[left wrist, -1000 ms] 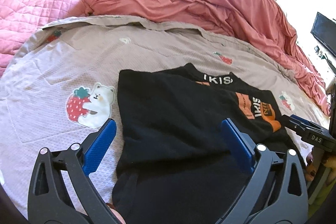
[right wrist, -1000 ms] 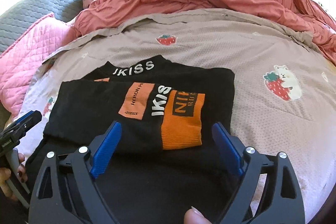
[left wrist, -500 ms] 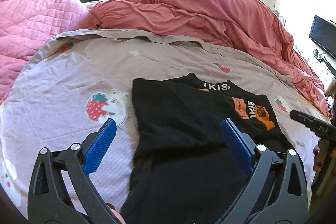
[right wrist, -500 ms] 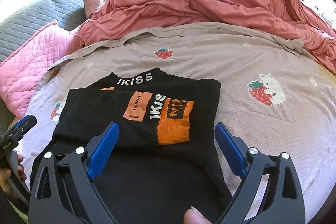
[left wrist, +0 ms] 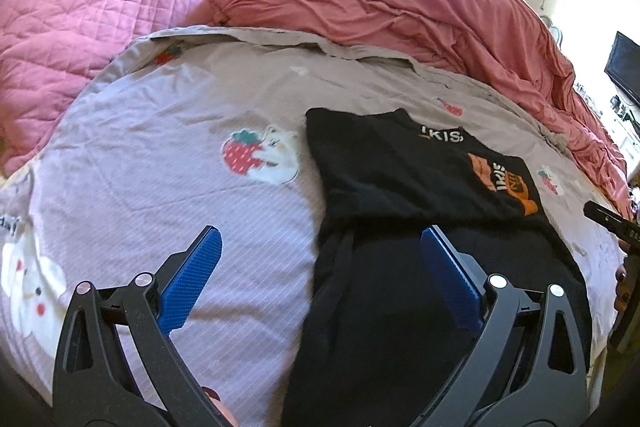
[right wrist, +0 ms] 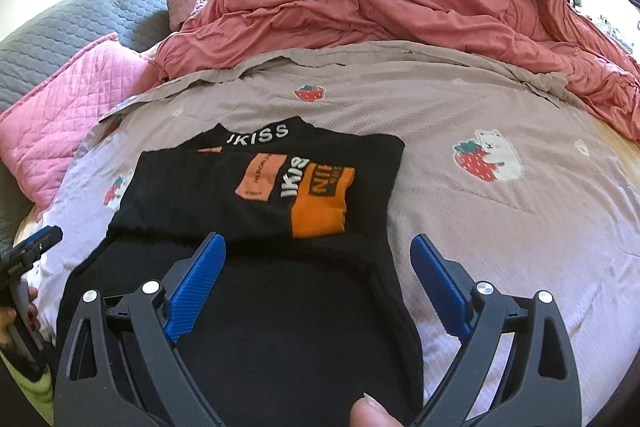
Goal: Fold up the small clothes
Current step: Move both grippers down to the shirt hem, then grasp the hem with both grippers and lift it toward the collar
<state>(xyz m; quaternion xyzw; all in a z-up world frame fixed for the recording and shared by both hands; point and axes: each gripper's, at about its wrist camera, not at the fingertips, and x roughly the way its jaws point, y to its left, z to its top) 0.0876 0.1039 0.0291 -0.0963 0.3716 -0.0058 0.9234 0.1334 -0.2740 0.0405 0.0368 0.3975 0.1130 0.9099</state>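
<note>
So the black top with orange patches and white lettering lies partly folded on the mauve strawberry-print bedsheet, sleeve end folded across. Right gripper hangs at its 6 o'clock edge, jaws spread, holding nothing. Left gripper is spread wide too, over the top's 9 o'clock side.

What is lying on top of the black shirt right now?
Folded across the black shirt lies its own sleeve, whose orange cuff rests near the middle. The chest print beneath is covered; only the IKISS collar shows.
</note>
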